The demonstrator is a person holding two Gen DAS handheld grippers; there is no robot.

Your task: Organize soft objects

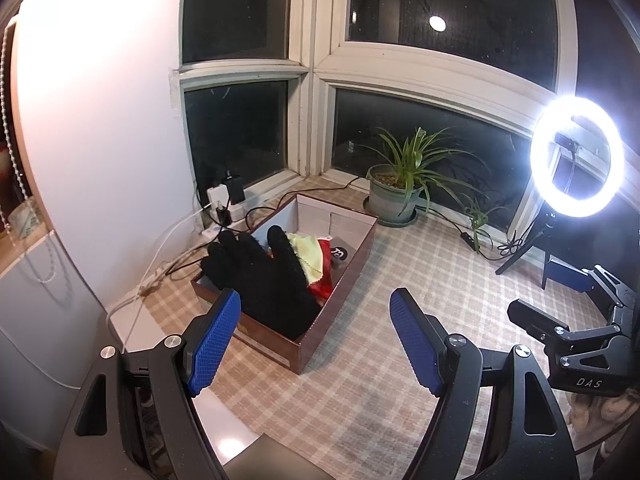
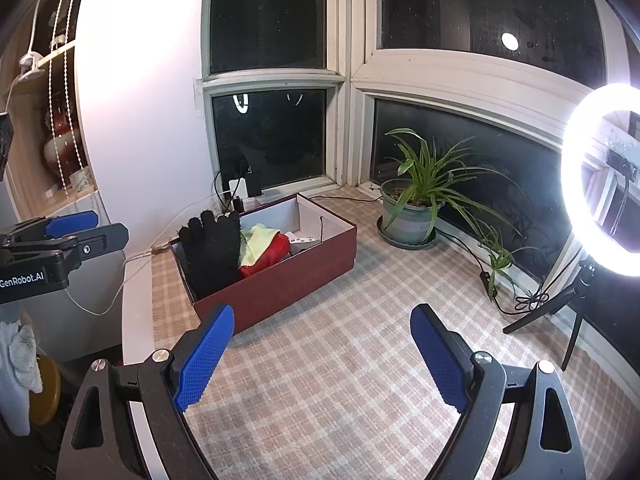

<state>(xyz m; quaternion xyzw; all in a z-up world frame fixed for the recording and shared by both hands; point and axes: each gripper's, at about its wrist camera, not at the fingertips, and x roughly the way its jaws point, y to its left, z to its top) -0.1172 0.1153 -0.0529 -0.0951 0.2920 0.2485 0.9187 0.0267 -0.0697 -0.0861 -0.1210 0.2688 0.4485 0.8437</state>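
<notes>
While both tools hung spread and empty above the cloth, the soft things lay gathered in the box.

Though the left gripper (image 1: 316,340) and the right gripper (image 2: 322,356) each held nothing, jaws wide apart, the black glove (image 1: 264,280) sat in the maroon box (image 2: 304,276) with its fingers propped up over the near-left rim, beside a yellow cloth (image 2: 258,246) and a red item (image 2: 276,254). Judging by that lean, the glove could slump out over the wall if the box were nudged, and the cables (image 1: 256,212) just behind it might snag a passing jaw.
</notes>
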